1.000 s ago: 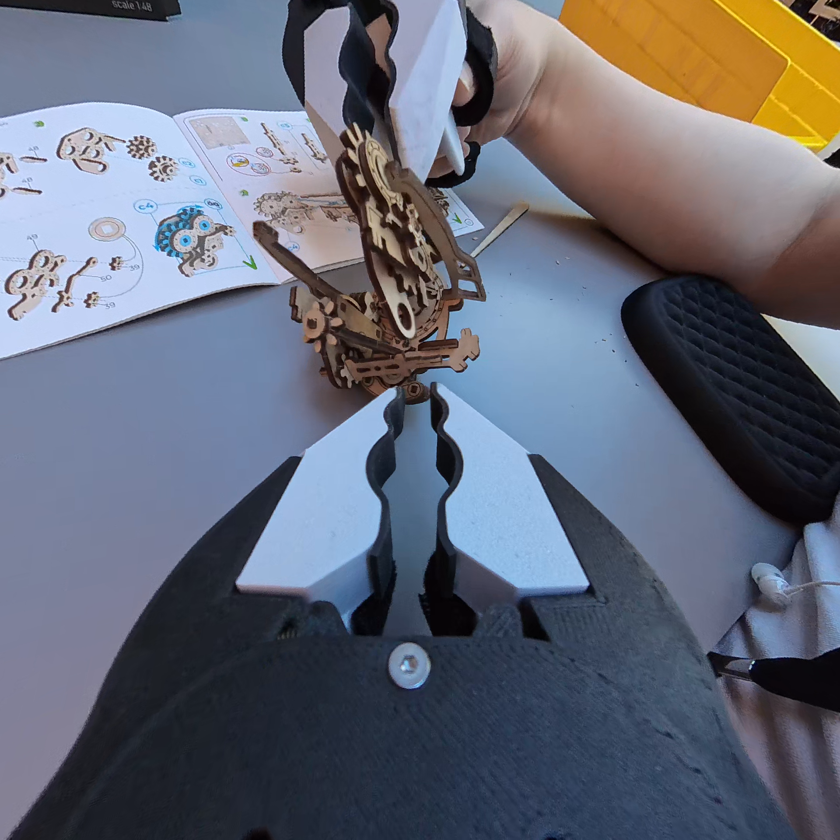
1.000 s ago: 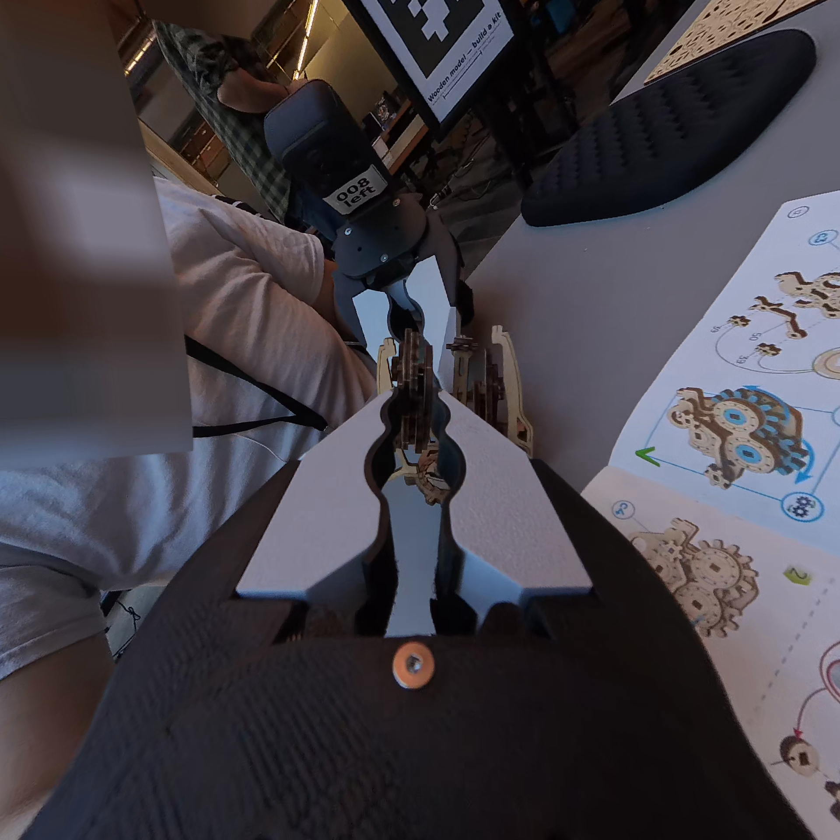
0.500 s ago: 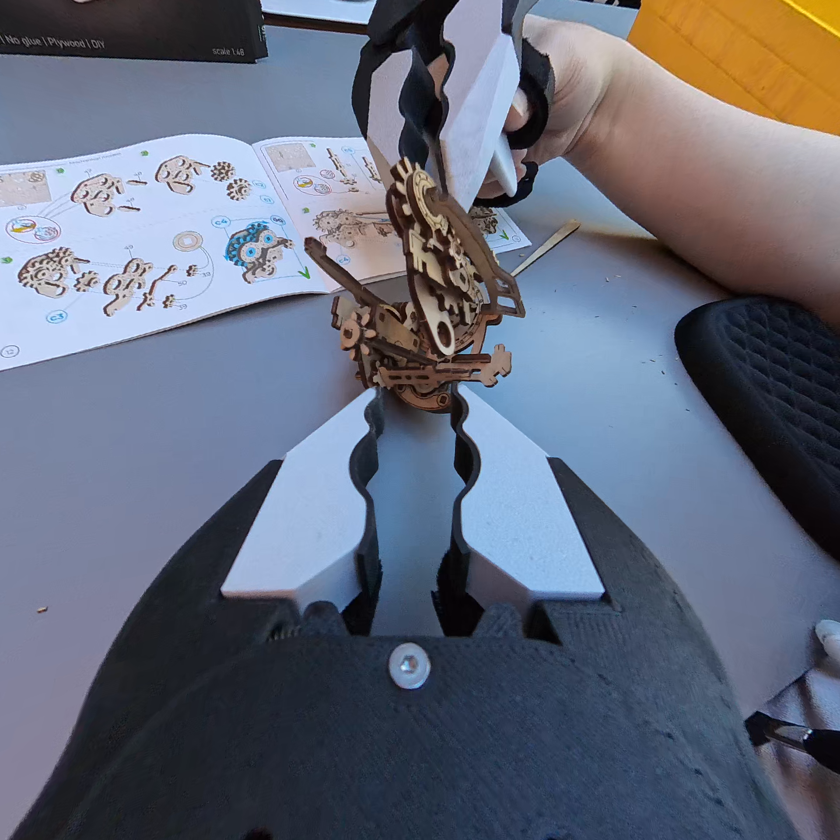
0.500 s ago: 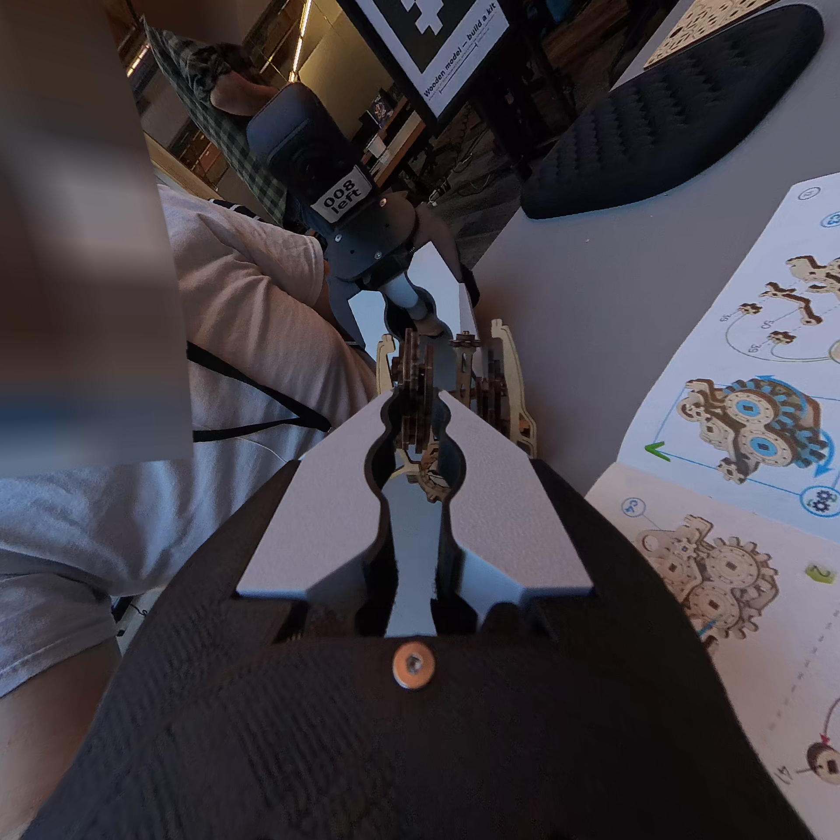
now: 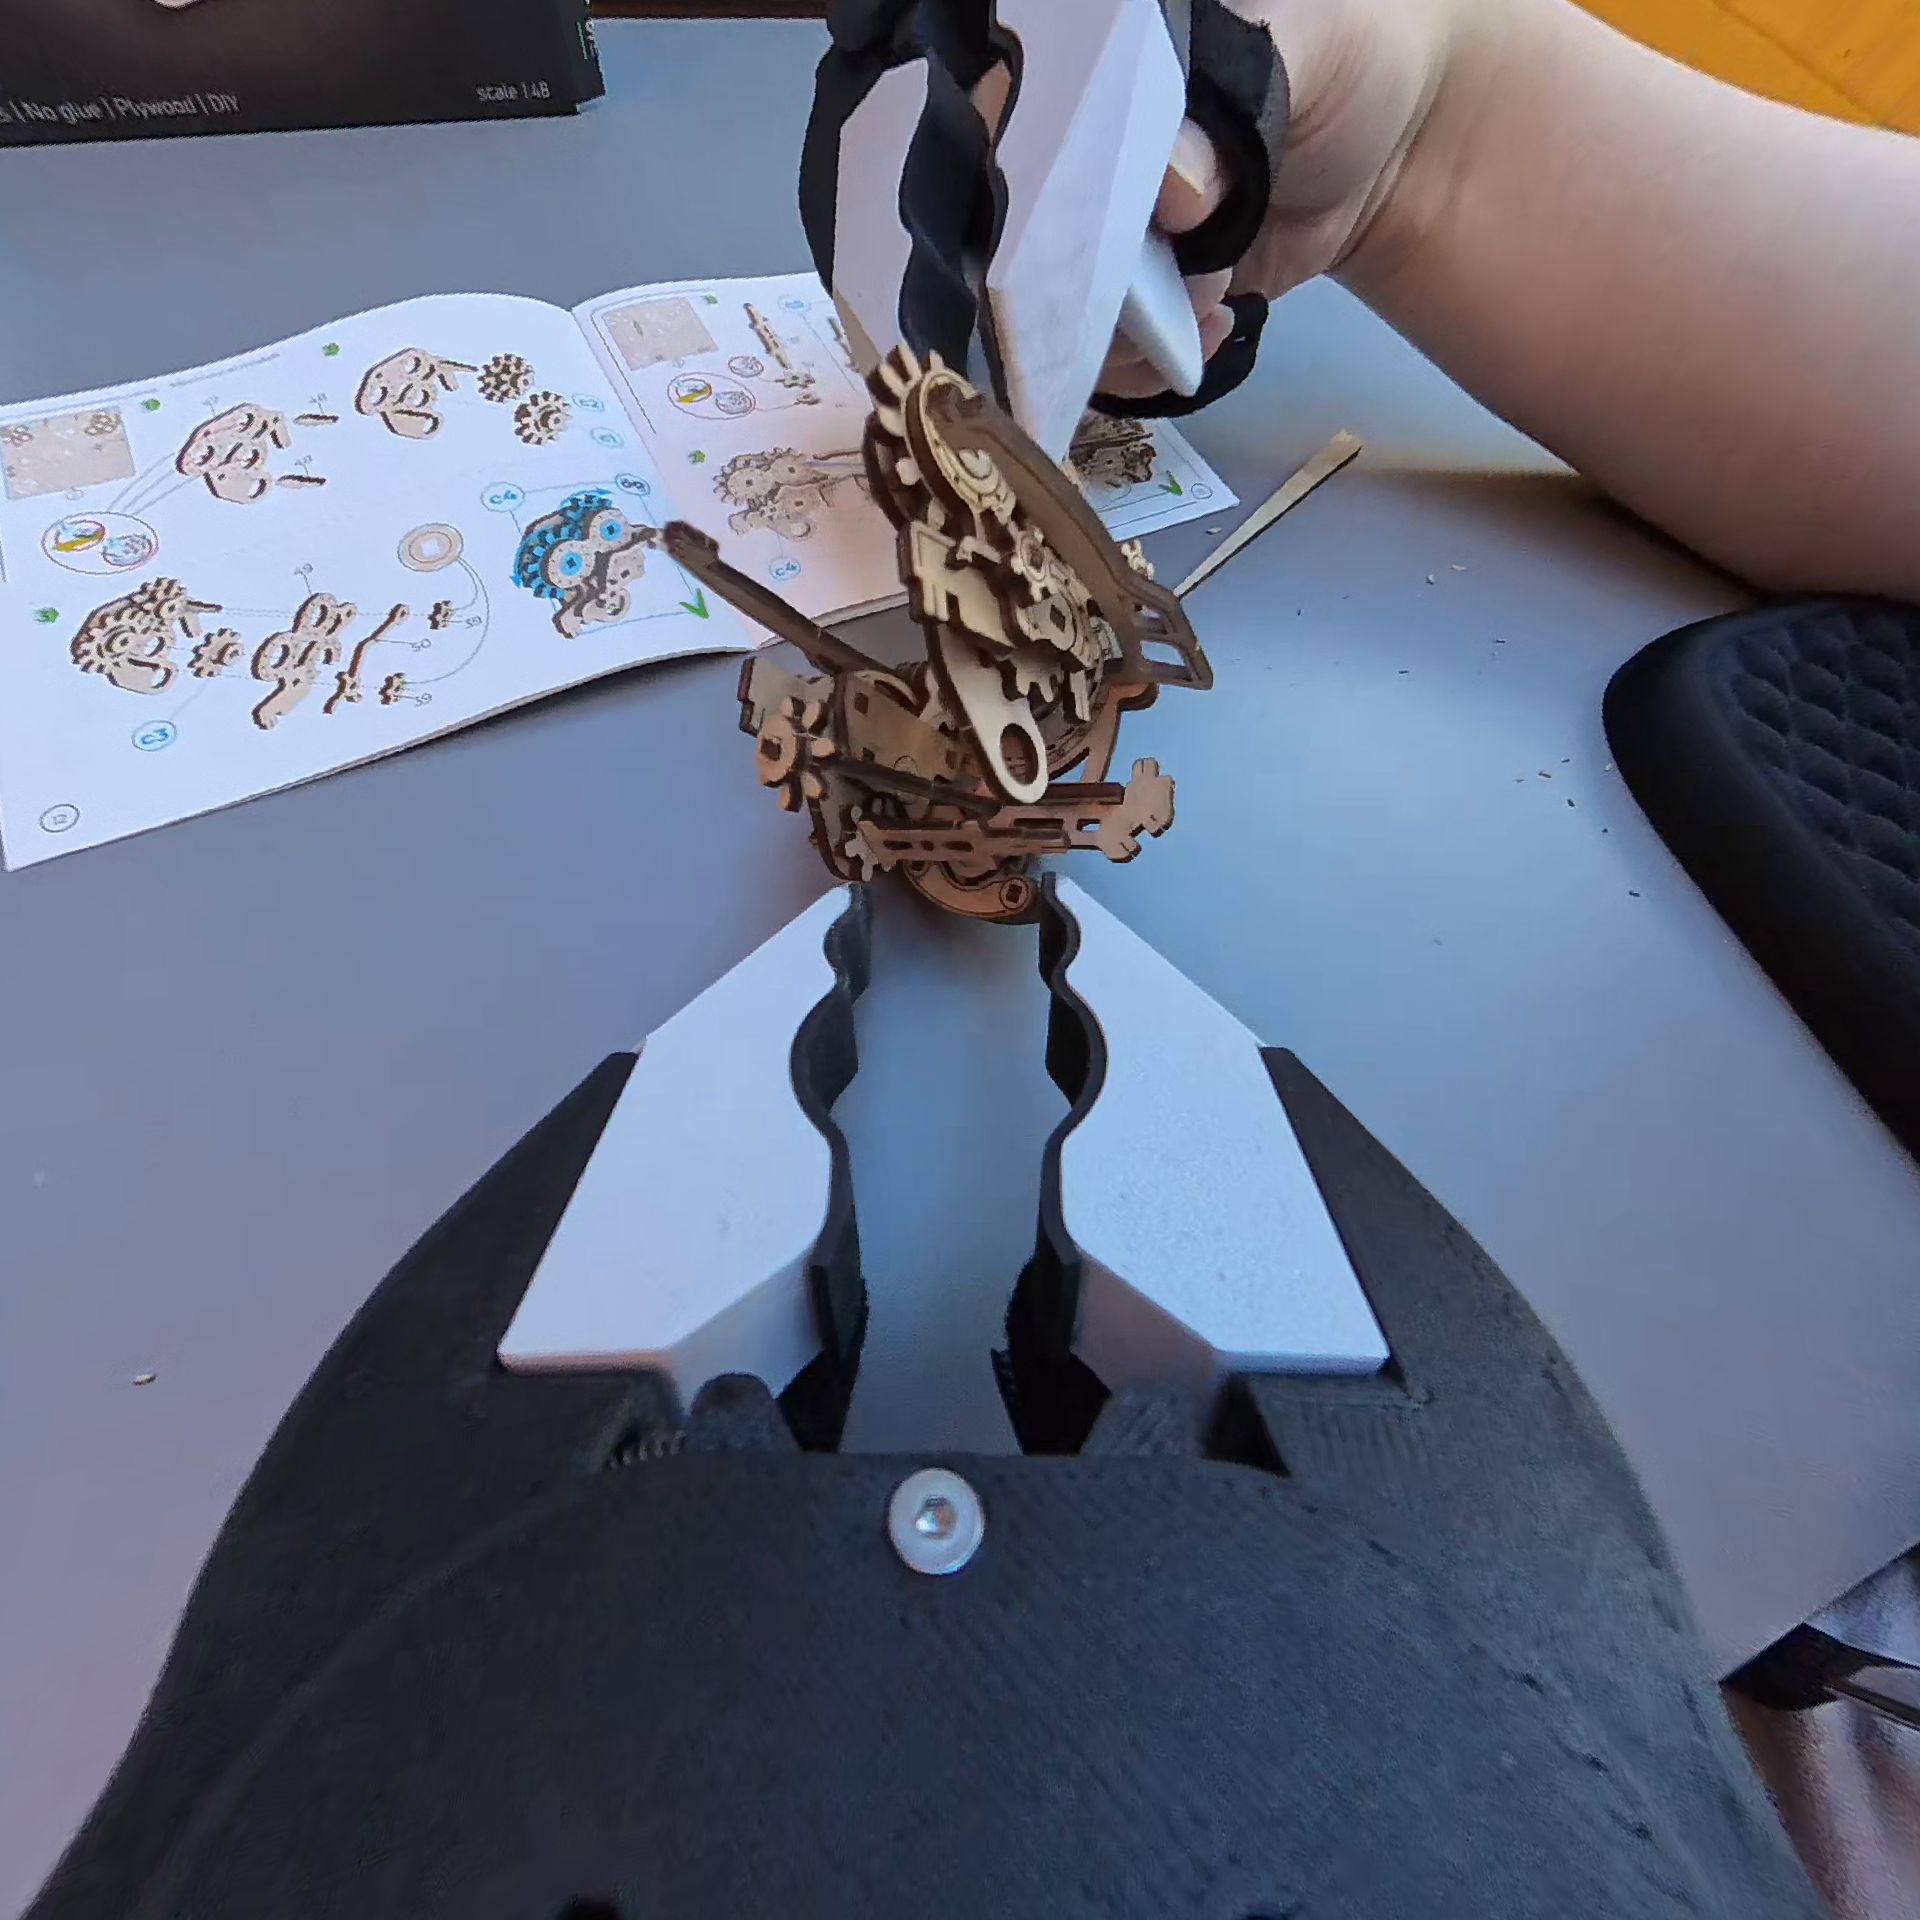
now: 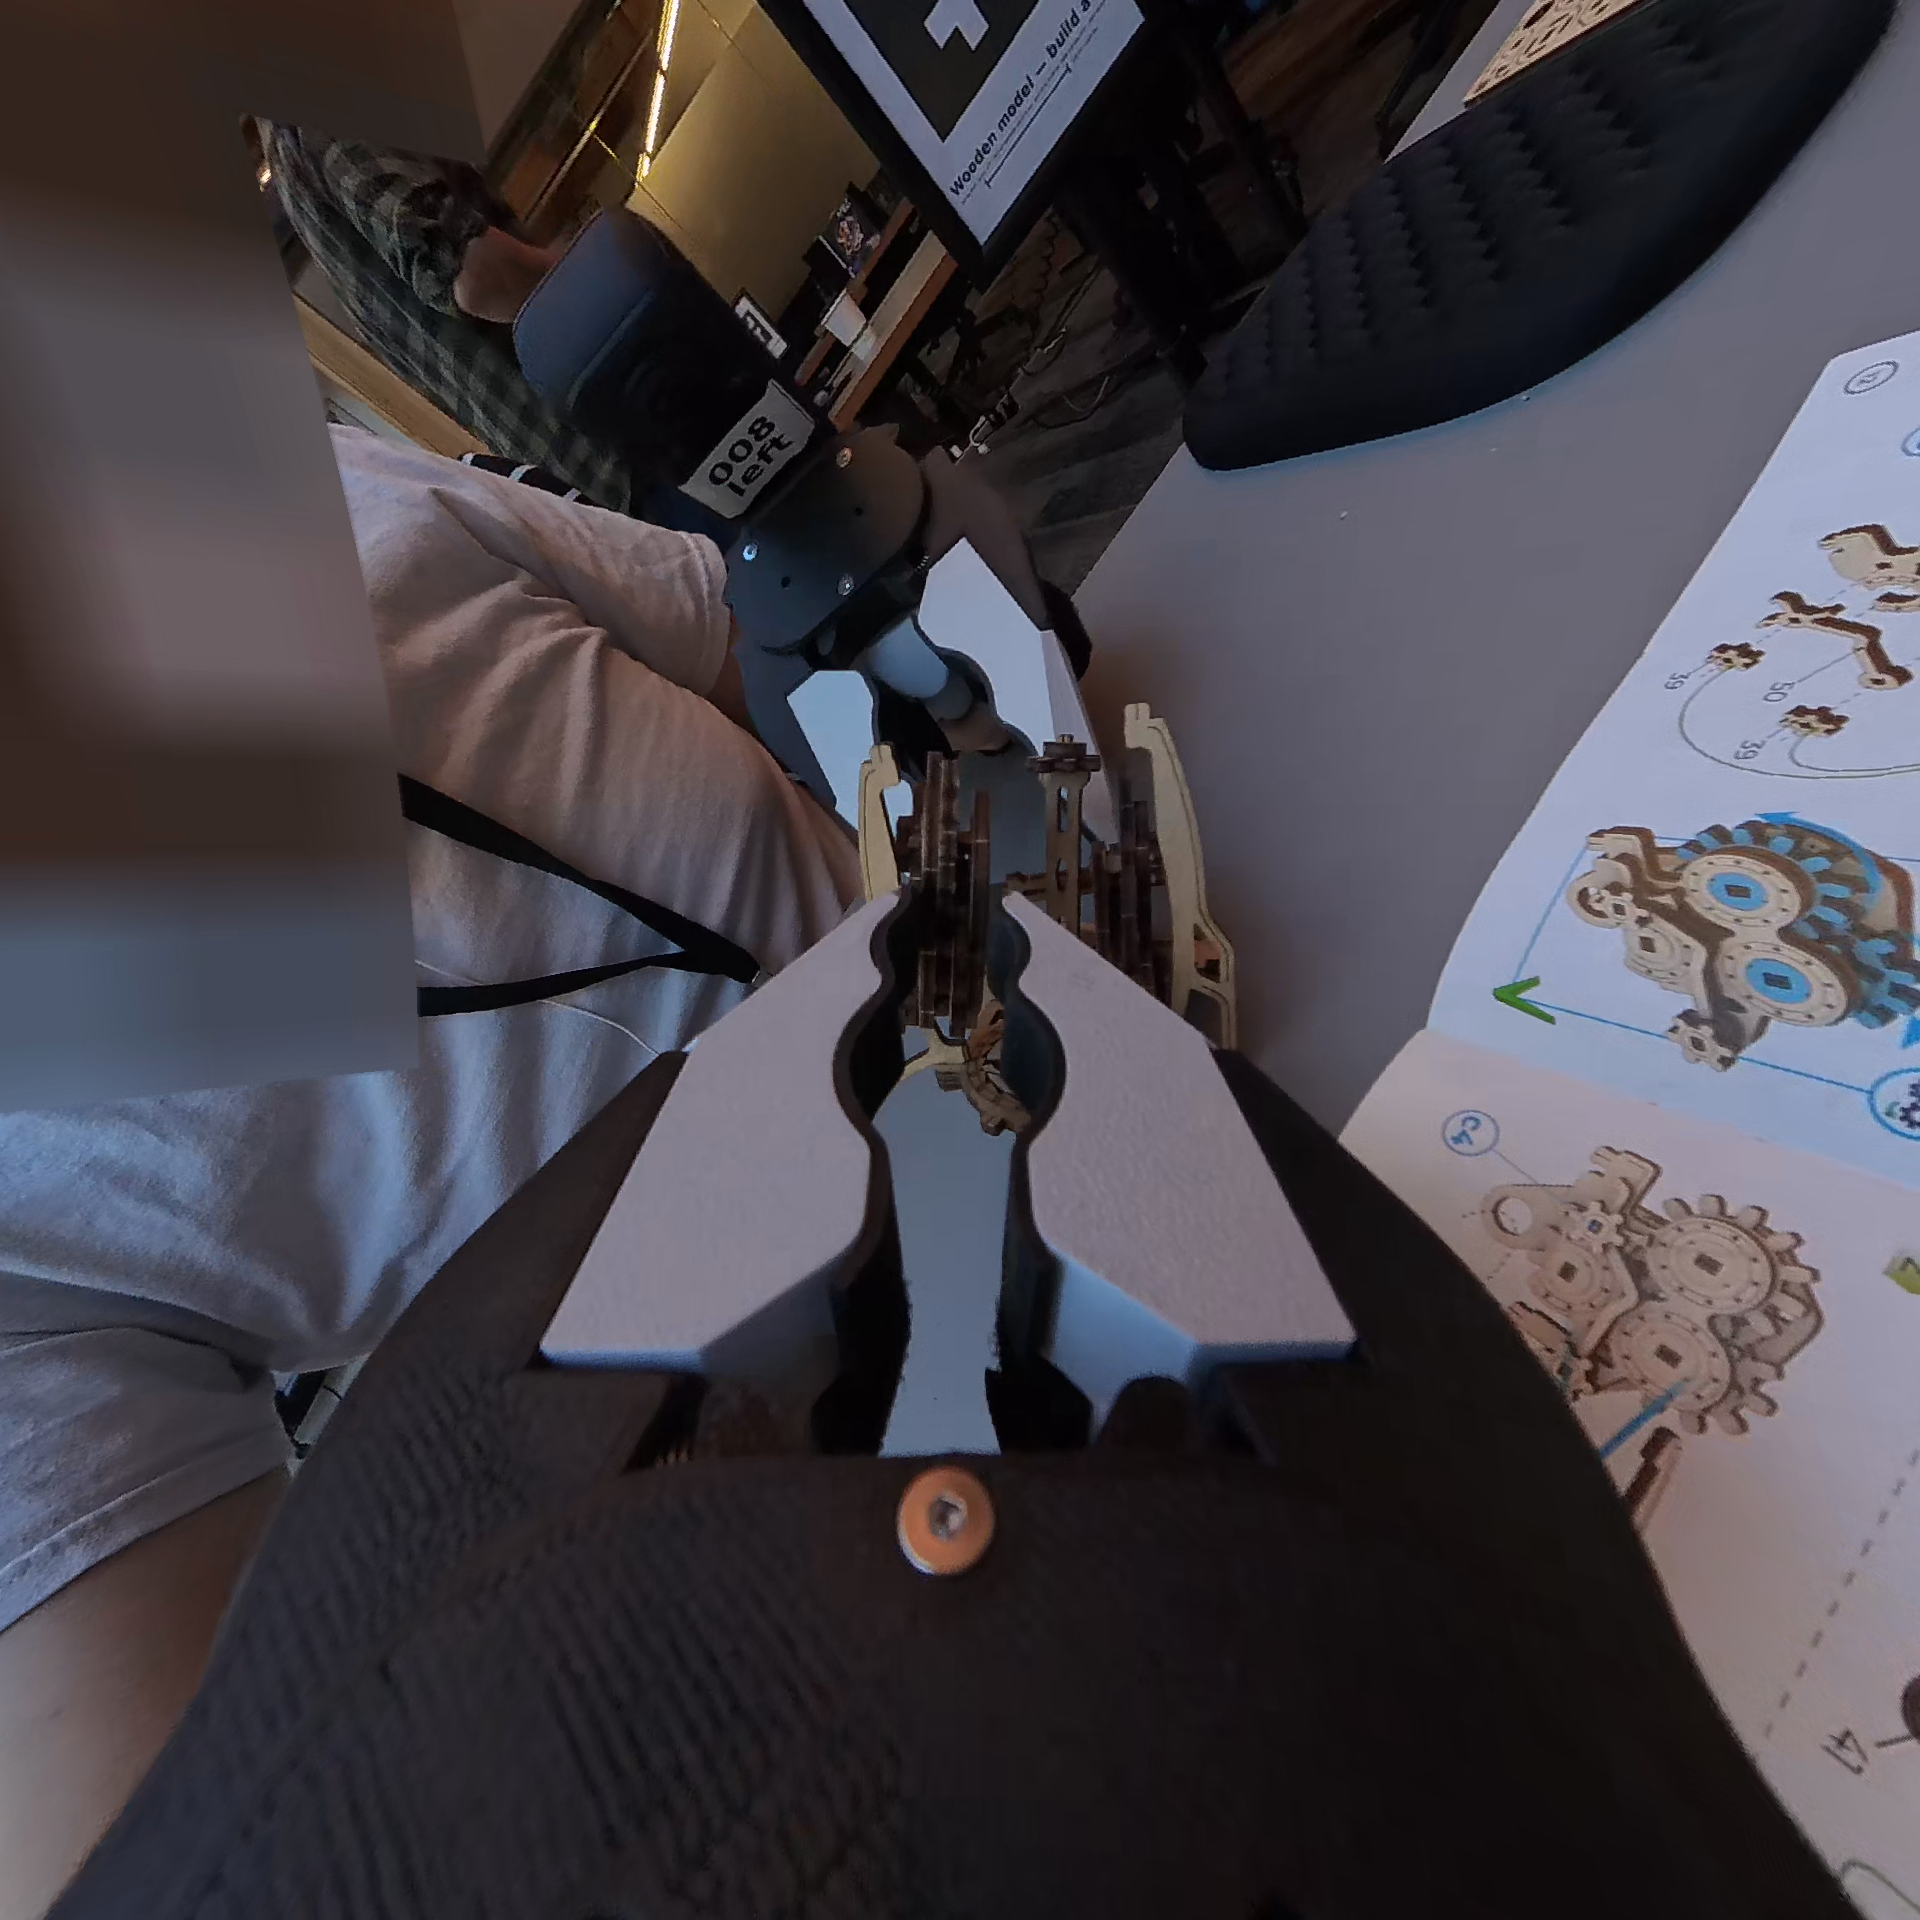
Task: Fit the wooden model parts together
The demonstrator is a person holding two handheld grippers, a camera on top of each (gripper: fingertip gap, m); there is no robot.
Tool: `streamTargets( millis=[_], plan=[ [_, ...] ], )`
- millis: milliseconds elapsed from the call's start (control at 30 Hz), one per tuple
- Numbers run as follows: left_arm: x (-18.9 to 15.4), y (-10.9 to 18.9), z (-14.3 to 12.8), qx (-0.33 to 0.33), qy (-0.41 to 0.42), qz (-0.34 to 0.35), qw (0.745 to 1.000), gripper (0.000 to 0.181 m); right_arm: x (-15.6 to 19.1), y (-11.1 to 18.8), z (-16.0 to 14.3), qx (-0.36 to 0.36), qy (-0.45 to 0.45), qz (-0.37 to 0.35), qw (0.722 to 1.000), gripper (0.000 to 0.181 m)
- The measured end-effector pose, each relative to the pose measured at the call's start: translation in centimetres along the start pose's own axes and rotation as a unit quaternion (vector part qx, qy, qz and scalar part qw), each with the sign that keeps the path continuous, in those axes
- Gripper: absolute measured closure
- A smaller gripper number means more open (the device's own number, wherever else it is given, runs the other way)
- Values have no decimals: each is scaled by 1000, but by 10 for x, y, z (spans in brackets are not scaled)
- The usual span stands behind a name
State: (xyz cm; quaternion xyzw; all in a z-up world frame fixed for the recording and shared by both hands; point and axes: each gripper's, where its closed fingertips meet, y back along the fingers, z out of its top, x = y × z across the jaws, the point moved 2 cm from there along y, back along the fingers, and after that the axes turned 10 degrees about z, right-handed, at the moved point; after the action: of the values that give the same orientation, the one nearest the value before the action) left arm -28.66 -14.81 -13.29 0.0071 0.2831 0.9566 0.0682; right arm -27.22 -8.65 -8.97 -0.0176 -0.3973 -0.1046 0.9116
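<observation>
The wooden model (image 5: 977,675), a brown and tan cluster of gears, plates and a lever arm, hangs just above the grey table (image 5: 416,1039). My right gripper (image 5: 987,343) comes down from above and is shut on the gear stack at the model's top. The right wrist view shows the stack (image 6: 945,883) pinched between that gripper's tips (image 6: 951,914). My left gripper (image 5: 951,904) is open, its tips either side of the model's round bottom part. I cannot tell whether they touch it. The left gripper's black body (image 6: 831,540) shows beyond the model.
An open instruction booklet (image 5: 312,561) lies at the left, also in the right wrist view (image 6: 1714,935). A black box (image 5: 291,62) lies behind it. A black padded rest (image 5: 1787,831) and a thin wooden stick (image 5: 1278,509) lie at the right. A person's forearm (image 5: 1610,312) crosses the upper right. Tip to tip, the grippers are about 6 cm apart.
My left gripper's jaws have opened from nearly shut to wide apart under the model. My right gripper has kept its hold on the model's top.
</observation>
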Motion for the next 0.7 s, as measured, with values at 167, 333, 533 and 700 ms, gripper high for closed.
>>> streamTargets(
  millis=[167, 333, 533, 700],
  plan=[
    [3, -1, 0, 1, -5, 15, 1000, 150, 0, -1, 0, 1, -2, -2, 1000, 171],
    [4, 0, 2, -6, 0, 19, 1000, 154, 1, -2, -2, 7, -7, -1, 1000, 171],
    [4, 0, 2, -7, 0, 8, 1000, 156, 0, -4, -3, 14, -7, -10, 1000, 171],
    [8, 1, 0, 0, -6, 4, 1000, 158, 0, -3, -3, 19, -6, -15, 1000, 171]
  ],
)
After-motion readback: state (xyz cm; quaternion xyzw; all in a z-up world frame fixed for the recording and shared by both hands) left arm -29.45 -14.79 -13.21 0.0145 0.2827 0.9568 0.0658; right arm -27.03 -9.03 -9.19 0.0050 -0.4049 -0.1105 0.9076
